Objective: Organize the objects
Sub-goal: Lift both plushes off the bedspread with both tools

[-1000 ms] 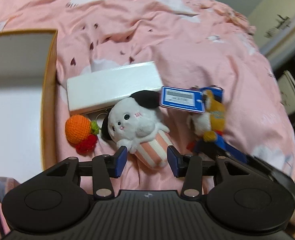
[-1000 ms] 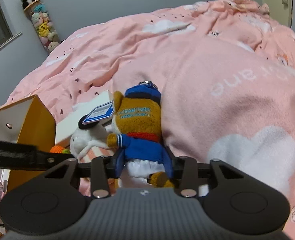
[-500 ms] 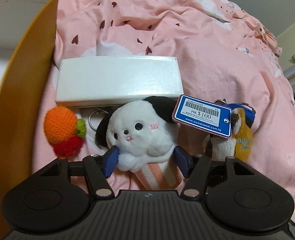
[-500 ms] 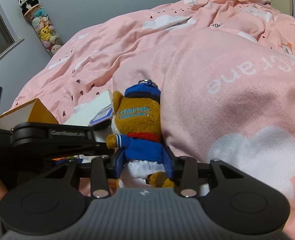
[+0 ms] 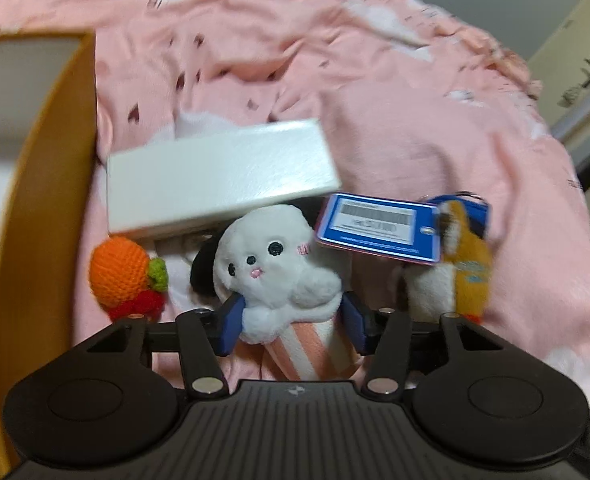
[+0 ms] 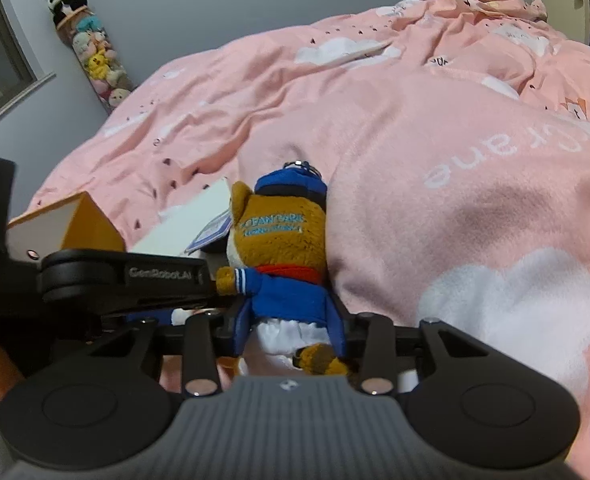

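A white plush dog in a striped pink cone [image 5: 279, 276] lies on the pink bed. My left gripper [image 5: 291, 322] has its jaws closed against both sides of it. A brown bear plush in a blue coat and cap [image 6: 283, 252] sits upright between the jaws of my right gripper [image 6: 291, 330], which press on its body; it also shows in the left wrist view [image 5: 463, 264] with a blue price tag [image 5: 379, 226]. A crocheted orange fruit [image 5: 121, 270] lies left of the dog. A white box [image 5: 219, 178] lies behind them.
An open yellow cardboard box [image 5: 51, 184] stands at the left, beside the toys. The pink duvet [image 6: 475, 220] rises in a hump right of the bear. A tall tube of small plush toys [image 6: 91, 52] stands against the far wall.
The left gripper has pulled back and tilted, still around the white dog; its jaws are tighter on the plush. The right gripper stays on the bear. The left tool has come closer in the right view.
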### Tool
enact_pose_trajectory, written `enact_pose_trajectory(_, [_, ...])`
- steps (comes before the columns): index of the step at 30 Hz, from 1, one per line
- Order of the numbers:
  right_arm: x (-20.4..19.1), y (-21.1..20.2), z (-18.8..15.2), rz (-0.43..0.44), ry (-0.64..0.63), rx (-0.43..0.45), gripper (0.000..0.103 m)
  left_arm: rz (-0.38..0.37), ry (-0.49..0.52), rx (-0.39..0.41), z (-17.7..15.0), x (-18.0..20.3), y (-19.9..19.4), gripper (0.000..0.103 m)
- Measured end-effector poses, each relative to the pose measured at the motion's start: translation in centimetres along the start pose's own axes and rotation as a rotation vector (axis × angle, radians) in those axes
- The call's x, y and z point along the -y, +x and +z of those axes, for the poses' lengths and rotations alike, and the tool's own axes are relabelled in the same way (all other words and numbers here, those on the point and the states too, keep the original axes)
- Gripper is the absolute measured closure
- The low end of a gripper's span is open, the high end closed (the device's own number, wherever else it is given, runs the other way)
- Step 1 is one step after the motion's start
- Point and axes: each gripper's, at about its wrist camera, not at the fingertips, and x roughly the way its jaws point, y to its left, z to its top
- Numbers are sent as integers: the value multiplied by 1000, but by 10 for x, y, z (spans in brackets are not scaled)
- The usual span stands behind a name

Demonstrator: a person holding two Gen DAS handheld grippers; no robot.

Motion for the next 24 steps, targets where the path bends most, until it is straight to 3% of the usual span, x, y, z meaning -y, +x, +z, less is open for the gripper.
enact_pose_trajectory(4, [-10,-17,-2,16,-10,19,63,-81,1,39,-10,-7,-35,50])
enact_pose_trajectory(9, [-23,-41,-1,52,-12,52,64,-121,18,126,-18,-17,-80,57])
enact_pose_trajectory(10, [-27,-47,-1,60,-16,61,64,-130,15,141,-18,-19,-88,65])
enact_pose_trajectory(11, [-30,-51,0,66,-18,65,64,-140,14,156,-17,-23,-96,91])
enact_pose_trajectory(12, [-34,-55,0,70,-23,69,64,-140,22,171,-16,-26,-103,97])
enact_pose_trajectory(17, [-55,-61,0,105,-61,43,64,-168,11,140,-15,-39,-115,99])
enact_pose_trajectory(24, [-50,-63,-9,-9,-59,34,64,-158,58,52,-25,-41,-103,95])
